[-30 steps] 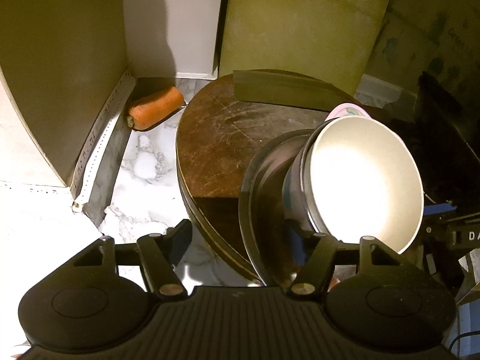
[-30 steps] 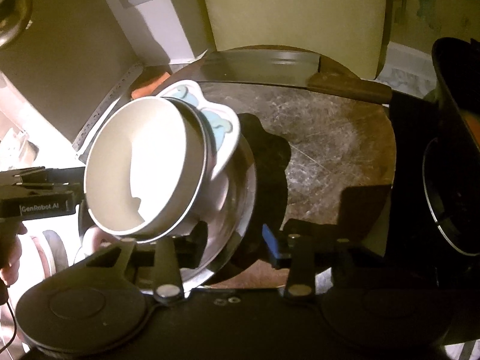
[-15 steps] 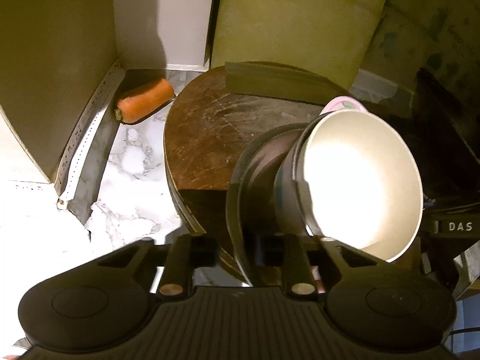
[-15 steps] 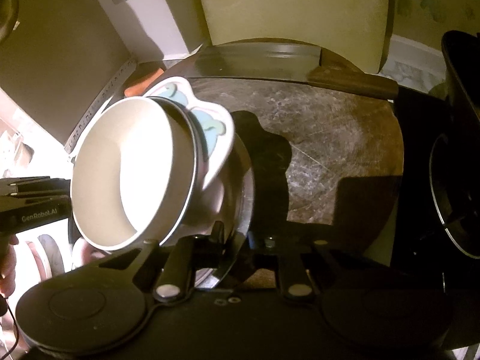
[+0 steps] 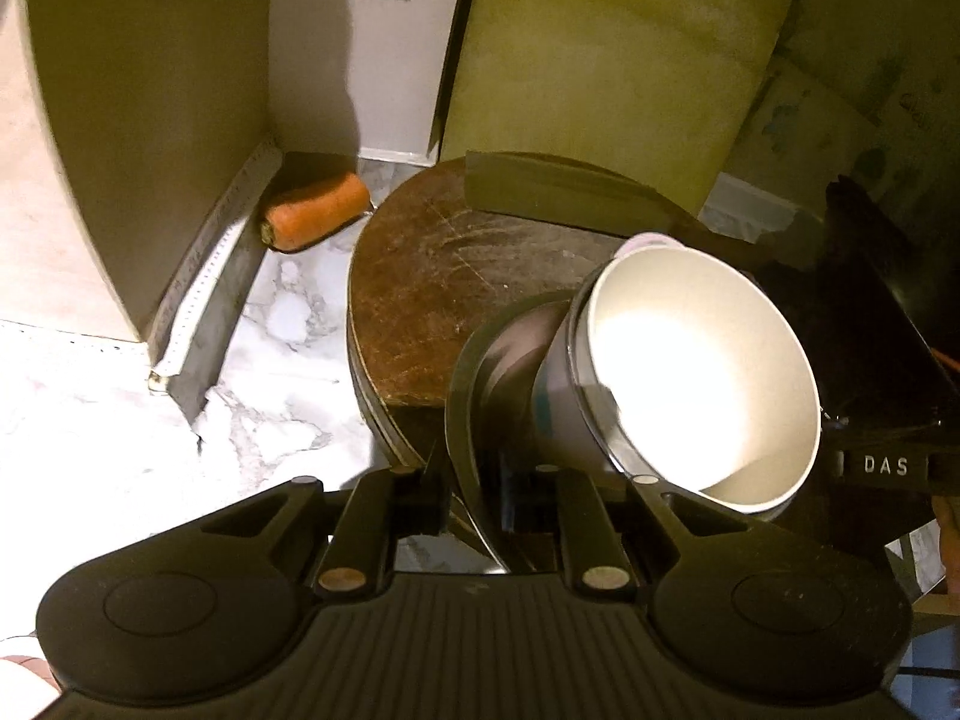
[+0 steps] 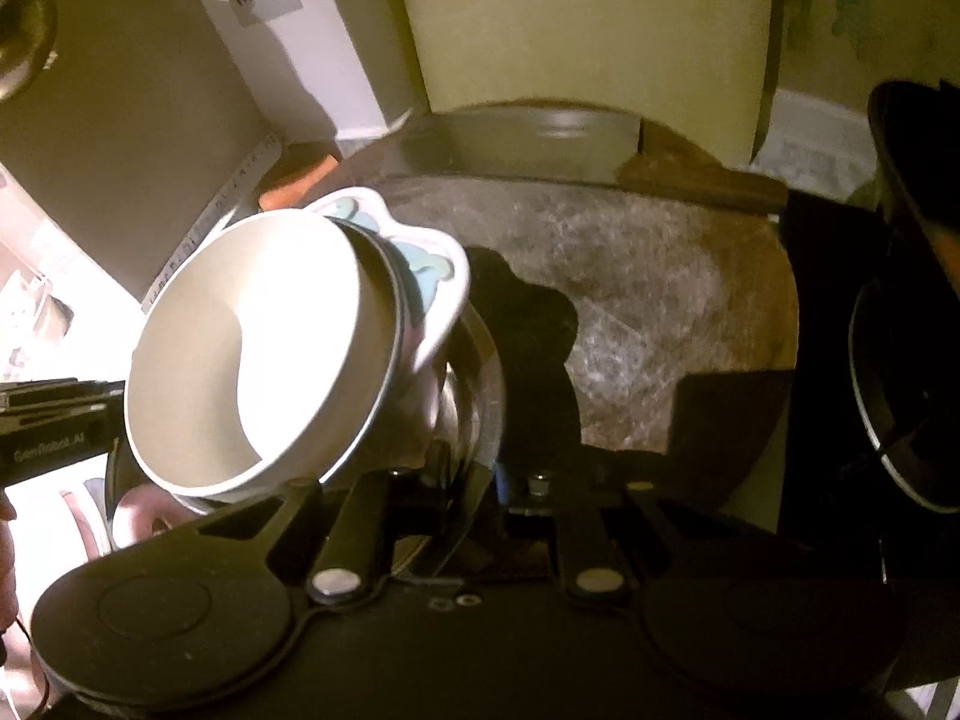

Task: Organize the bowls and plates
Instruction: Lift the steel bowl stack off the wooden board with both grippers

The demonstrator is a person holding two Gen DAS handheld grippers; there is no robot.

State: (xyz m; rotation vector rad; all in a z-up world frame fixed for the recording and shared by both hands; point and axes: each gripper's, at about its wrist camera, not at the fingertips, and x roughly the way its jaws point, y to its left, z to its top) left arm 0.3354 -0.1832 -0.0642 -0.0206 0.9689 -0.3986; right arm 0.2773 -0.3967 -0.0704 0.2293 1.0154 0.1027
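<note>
between the two hand-held tools, the left gripper (image 5: 474, 498) and right gripper (image 6: 462, 498) each pinch opposite edges of the metal plate (image 6: 474, 372), jaws having just closed on it. a white bowl (image 5: 708, 372) and patterned dish (image 6: 432, 258) ride stacked on it above the round wooden board (image 5: 444, 294). stacking looks done; putting the pile away remains.

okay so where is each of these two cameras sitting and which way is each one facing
Left wrist: sits on the left tool, looking forward and down along its fingers, shut on the metal plate; a carrot lies beyond.
Right wrist: sits on the right tool, looking down along its fingers, shut on the same plate; the person's hand shows at the left edge.
Both share: the white bowl, the plate and the round wooden board.
</note>
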